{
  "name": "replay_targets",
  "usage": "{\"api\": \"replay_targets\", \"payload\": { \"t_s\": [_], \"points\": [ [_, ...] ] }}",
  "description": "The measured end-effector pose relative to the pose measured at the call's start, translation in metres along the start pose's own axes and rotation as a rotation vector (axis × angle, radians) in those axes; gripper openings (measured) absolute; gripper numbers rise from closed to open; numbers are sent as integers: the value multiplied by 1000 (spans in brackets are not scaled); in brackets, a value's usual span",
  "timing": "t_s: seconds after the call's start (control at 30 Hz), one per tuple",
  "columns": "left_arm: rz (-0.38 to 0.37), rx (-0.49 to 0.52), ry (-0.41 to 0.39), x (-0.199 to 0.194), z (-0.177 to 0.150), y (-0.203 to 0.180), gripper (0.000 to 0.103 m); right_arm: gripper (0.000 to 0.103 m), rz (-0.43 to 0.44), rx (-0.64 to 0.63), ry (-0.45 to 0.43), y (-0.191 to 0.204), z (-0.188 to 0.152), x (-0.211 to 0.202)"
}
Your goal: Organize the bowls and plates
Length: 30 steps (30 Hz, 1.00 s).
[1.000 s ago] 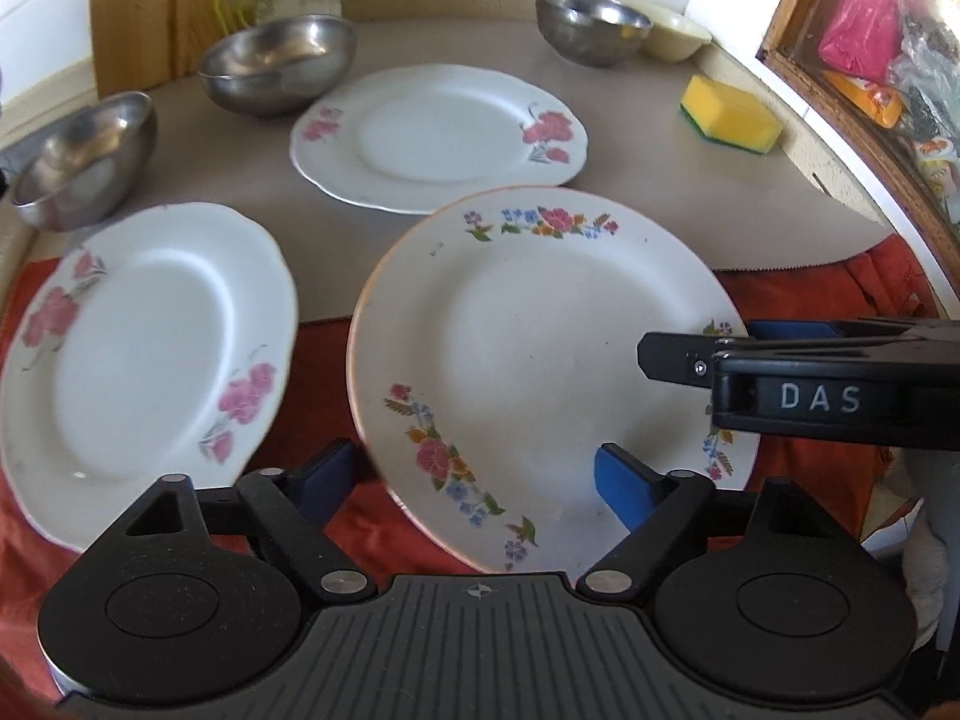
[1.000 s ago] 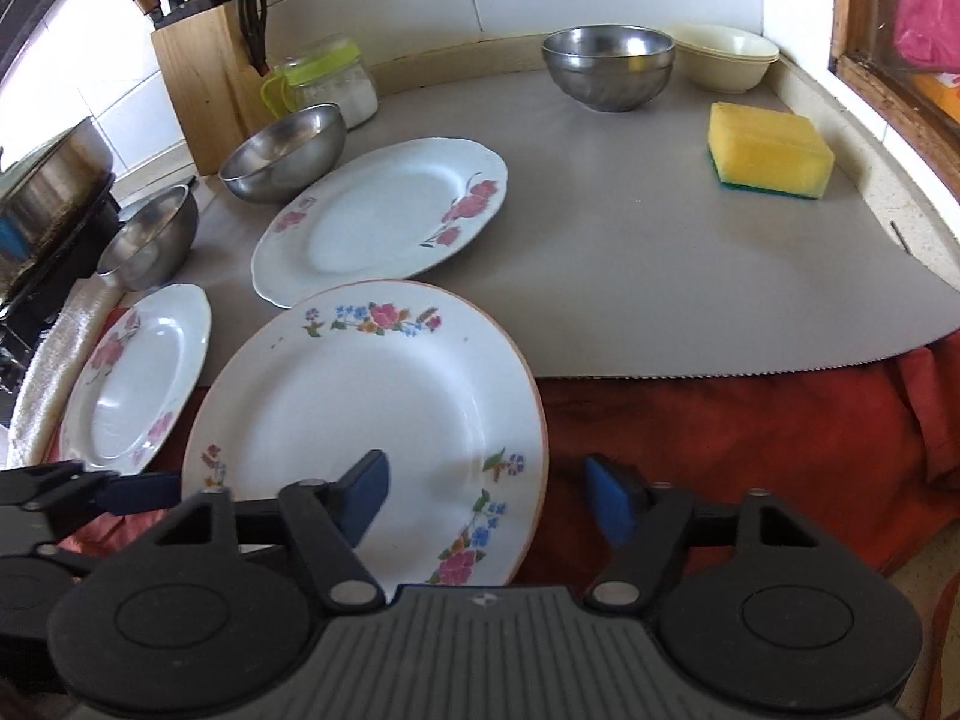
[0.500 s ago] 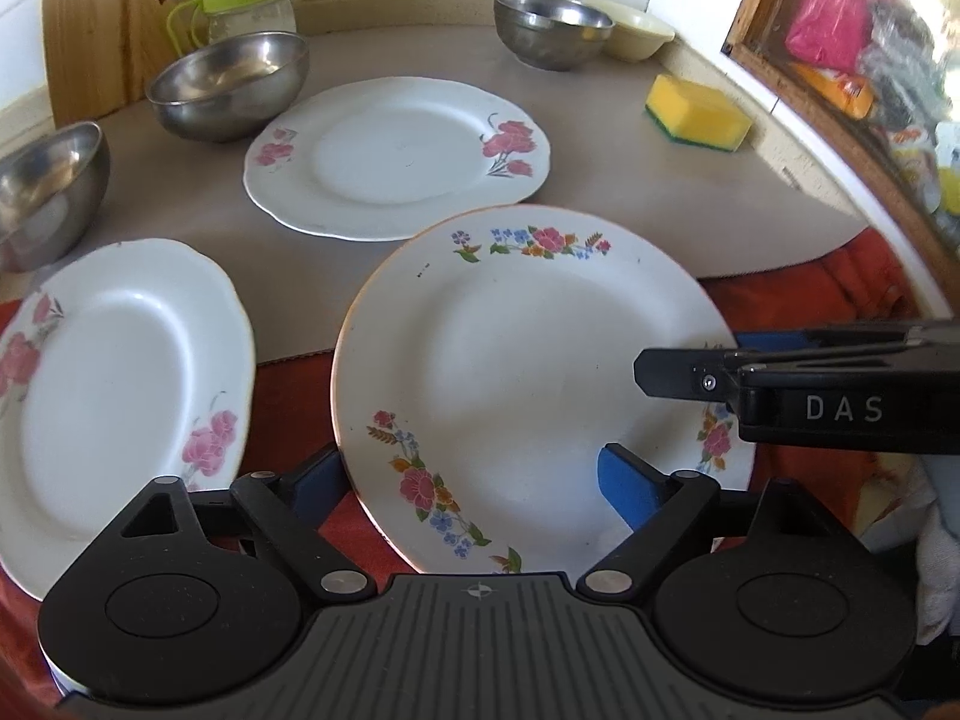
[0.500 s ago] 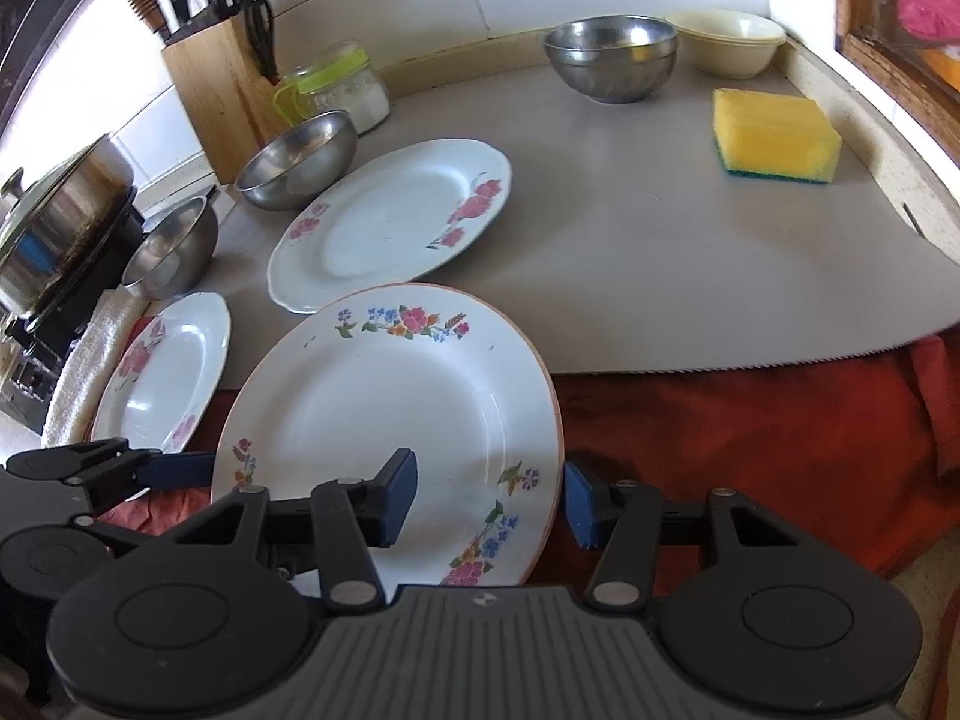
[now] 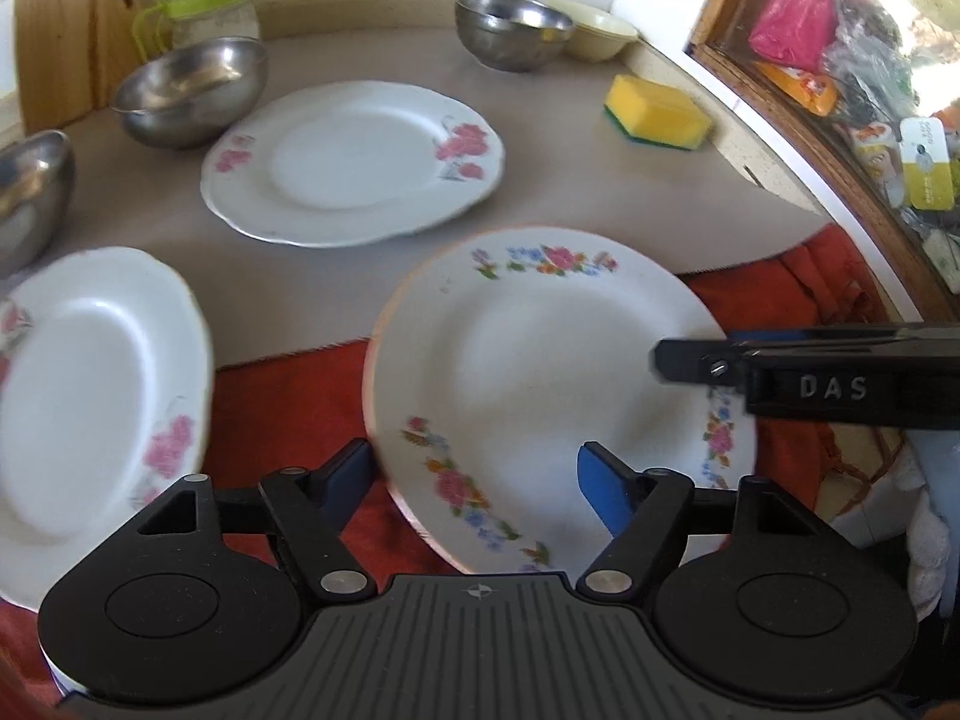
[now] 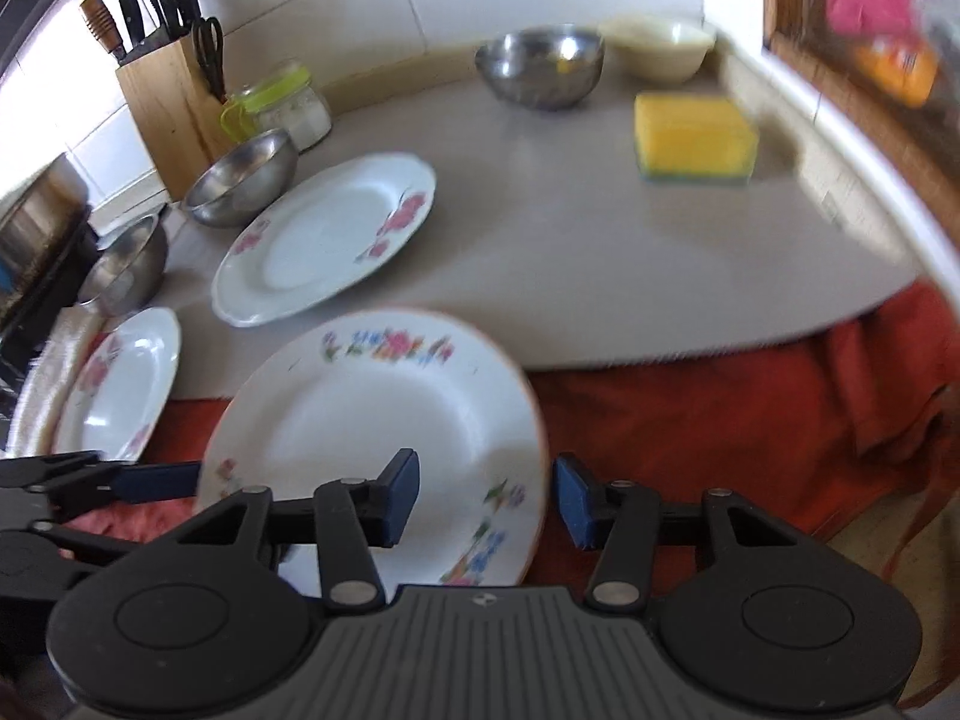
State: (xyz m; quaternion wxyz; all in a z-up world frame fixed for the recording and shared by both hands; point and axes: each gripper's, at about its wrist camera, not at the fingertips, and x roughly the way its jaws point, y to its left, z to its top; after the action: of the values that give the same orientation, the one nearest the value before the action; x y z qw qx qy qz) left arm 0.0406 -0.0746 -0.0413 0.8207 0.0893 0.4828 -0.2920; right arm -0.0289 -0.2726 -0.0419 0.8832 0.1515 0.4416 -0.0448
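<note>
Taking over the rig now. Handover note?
Left gripper: jaws closing, straddling the near left rim of the orange-rimmed plate; no pad visibly pressing.
Right gripper: straddles the same plate's right rim; no clear pinch.
Things: that plate lies partly on the red cloth, partly over the grey mat. Two rose plates lie apart: far one, left one. Three steel bowls and a cream bowl are scattered.
Done: nothing stacked.
Left: probably grip this plate, stack the plates, then nest the bowls.
</note>
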Motion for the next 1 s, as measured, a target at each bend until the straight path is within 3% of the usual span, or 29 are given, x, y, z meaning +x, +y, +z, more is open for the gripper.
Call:
{"api": "replay_targets", "payload": {
  "t_s": [0.13,0.33,1.0],
  "points": [
    [55,-3,-44,-12,4,7,85,51,-38,-12,-23,2,7,-1],
    [85,-21,-96,-24,11,13,87,51,-20,-66,-46,23,17,0],
    [205,-149,-146,-48,9,54,88,52,66,-246,-26,93,39,24]
  ]
}}
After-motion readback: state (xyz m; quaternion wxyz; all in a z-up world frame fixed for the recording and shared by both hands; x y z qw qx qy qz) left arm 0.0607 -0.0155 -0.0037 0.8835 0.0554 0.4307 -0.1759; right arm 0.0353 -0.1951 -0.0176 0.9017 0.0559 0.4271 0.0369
